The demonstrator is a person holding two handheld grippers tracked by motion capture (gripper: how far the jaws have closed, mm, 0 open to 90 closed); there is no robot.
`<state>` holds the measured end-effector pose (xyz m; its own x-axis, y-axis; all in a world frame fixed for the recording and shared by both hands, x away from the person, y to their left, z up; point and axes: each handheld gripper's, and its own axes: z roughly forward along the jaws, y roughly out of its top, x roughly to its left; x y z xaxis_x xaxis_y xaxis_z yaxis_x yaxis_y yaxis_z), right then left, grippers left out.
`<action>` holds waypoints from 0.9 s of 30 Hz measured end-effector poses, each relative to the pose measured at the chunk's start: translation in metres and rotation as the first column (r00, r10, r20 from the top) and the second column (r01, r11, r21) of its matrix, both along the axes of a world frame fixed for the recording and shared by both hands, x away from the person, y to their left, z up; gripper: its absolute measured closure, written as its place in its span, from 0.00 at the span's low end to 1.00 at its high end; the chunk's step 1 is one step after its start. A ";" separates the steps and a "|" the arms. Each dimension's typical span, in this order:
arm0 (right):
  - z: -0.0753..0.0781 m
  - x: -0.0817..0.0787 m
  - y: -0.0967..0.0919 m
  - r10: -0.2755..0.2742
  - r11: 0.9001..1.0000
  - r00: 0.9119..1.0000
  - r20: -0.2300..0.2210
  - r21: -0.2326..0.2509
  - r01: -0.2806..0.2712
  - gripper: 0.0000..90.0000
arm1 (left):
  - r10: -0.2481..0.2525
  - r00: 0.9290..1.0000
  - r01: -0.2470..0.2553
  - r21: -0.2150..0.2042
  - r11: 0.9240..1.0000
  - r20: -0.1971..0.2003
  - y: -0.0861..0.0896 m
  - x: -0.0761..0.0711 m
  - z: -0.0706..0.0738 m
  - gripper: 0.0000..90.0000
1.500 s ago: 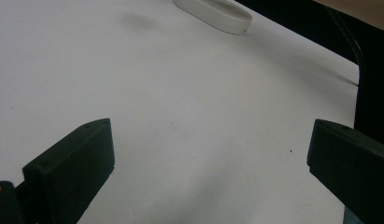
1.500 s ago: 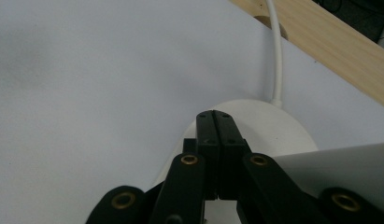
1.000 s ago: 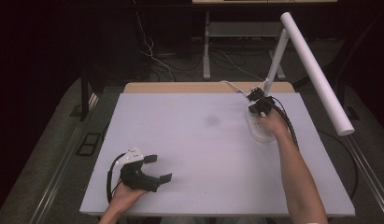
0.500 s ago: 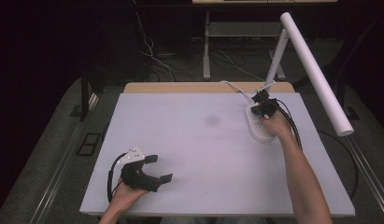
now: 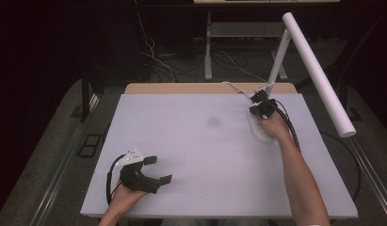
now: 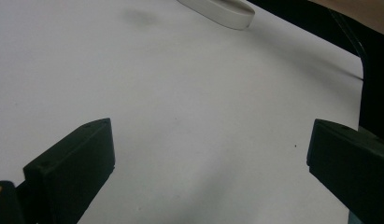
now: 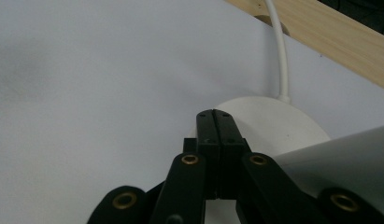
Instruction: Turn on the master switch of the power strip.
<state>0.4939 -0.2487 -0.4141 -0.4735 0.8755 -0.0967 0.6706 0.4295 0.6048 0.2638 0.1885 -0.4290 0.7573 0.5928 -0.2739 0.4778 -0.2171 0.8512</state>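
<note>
At the far right corner of the table [image 5: 181, 141], a white desk lamp [image 5: 318, 70] stands on its flat oval base [image 5: 257, 132], and that's where the right gripper [image 5: 262, 109] is parked. In the right gripper view its jaws are pressed fully together with nothing between them, tips hovering right over the top of the base [image 7: 273, 121]; I can't tell if they're actually touching it, but it looks like a poke or press at something on the base rather than a grab. The base lies directly ahead of and under those closed jaws, with the white cord [image 7: 279, 51] running off its far side toward the wooden edge strip [image 7: 330, 37] of the table. The lamp's stem rises from the base and carries a long tube head that slants down to the right, so its long axis runs roughly front-to-back above the right forearm. The right hand is obviously the near one; the left gripper [image 5: 153, 170] sits well apart at the near left edge, jaws spread wide and empty, pointing across the table so that the base [image 6: 217, 9] shows far off in its own view. Materials-wise: smooth matte plastic on the lamp, rounded edges on the base, and a plain pale matte tabletop with a faint grey smudge [image 5: 213, 121] near the middle.
</note>
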 end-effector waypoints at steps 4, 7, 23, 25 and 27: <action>0.000 0.000 0.000 -0.007 1.000 1.000 -0.001 0.005 0.007 1.00 | -0.001 1.000 0.001 -0.001 1.000 0.002 0.000 0.000 0.000 0.00; -0.001 -0.002 -0.001 -0.007 1.000 1.000 0.009 0.014 0.007 1.00 | -0.002 1.000 0.002 0.002 1.000 0.001 0.000 0.000 0.000 0.00; -0.003 -0.004 -0.009 -0.006 0.997 1.000 0.019 0.076 0.005 1.00 | 0.000 1.000 0.000 0.000 1.000 0.002 0.000 0.000 0.000 0.00; -0.003 -0.004 -0.009 -0.006 0.997 1.000 0.018 0.079 0.004 1.00 | -0.001 1.000 0.001 0.001 1.000 0.000 -0.001 0.001 0.000 0.00; -0.005 -0.005 -0.010 -0.009 0.996 1.000 0.029 0.087 0.007 1.00 | -0.002 1.000 0.002 0.001 1.000 0.004 -0.001 0.000 0.001 0.00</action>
